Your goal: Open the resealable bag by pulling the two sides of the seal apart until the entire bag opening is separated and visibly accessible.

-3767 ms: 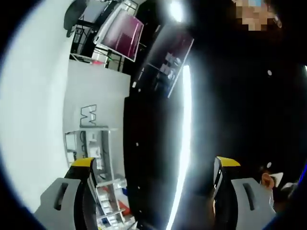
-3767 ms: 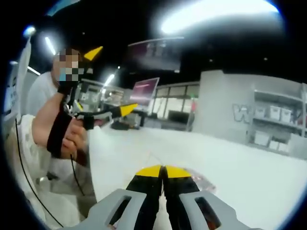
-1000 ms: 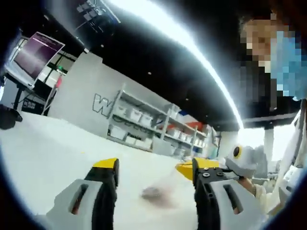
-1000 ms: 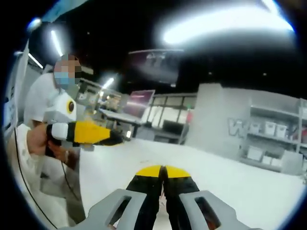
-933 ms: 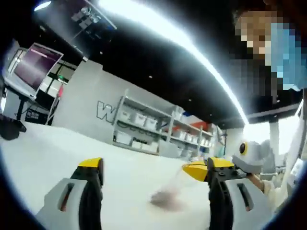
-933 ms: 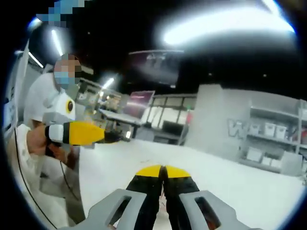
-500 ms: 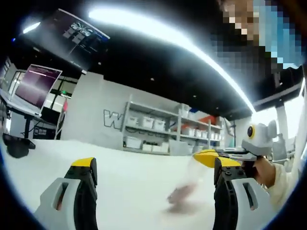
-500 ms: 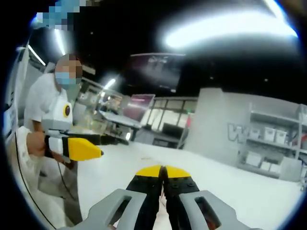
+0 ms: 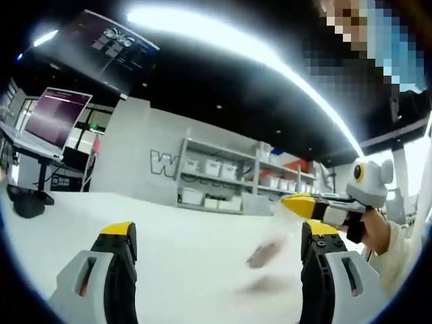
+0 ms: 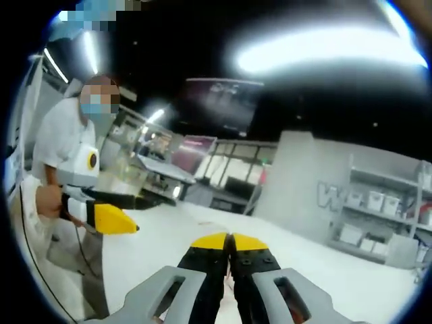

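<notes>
A clear resealable bag (image 9: 266,248) with something reddish-brown inside hangs blurred above the white table (image 9: 169,229), its shadow beneath it. My right gripper (image 9: 297,201) comes in from the right of the left gripper view and holds the bag's top edge. In its own view the right gripper (image 10: 229,241) has its yellow-tipped jaws pressed together. My left gripper (image 9: 219,233) stands wide open in front of the bag, nothing between its jaws. It is also seen at the left of the right gripper view, left gripper (image 10: 150,212), held by a hand.
Grey shelving with white bins (image 9: 216,185) lines the back wall. A screen with a purple picture (image 9: 57,115) and a dark object (image 9: 27,202) stand at the table's far left. A person in a white shirt (image 10: 61,135) stands by the table (image 10: 162,236).
The right gripper has lifted the bag a little higher off the table. The left gripper's jaws opened wider about a second ago and its view swung round to face the bag.
</notes>
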`<state>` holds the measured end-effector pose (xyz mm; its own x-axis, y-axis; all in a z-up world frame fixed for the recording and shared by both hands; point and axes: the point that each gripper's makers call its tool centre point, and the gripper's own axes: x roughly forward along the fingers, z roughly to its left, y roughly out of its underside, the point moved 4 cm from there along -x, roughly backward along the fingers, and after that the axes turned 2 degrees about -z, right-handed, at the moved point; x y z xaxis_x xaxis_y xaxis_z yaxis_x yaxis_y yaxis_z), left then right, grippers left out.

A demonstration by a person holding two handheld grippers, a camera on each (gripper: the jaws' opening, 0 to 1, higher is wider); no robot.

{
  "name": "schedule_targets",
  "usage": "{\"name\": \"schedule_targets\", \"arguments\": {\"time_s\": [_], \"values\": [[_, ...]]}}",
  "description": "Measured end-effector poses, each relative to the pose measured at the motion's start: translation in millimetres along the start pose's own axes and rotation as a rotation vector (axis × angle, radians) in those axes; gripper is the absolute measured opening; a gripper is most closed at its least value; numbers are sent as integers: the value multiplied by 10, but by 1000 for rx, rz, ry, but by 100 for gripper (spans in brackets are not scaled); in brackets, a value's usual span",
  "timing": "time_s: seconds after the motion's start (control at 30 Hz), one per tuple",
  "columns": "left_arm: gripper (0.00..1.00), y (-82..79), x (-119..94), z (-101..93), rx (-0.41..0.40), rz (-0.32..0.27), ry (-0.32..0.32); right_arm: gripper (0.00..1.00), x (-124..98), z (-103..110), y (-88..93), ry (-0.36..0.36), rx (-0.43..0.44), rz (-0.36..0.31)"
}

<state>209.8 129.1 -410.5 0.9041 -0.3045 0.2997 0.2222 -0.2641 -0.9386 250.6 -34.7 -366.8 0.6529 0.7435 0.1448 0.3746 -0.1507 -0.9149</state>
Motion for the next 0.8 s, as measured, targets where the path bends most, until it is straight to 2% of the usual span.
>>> {"name": "schedule_targets", "arguments": {"time_s": [0.27, 0.6, 0.8], "values": [[95, 52, -8, -1, -6, 42, -1, 0, 13, -81, -62, 3, -47, 1], [95, 155, 1, -29, -14, 82, 12, 0, 50, -210, -85, 5, -91, 10], [95, 196, 1, -5, 32, 110, 2, 0, 108, -292, -70, -1, -122, 25]]}}
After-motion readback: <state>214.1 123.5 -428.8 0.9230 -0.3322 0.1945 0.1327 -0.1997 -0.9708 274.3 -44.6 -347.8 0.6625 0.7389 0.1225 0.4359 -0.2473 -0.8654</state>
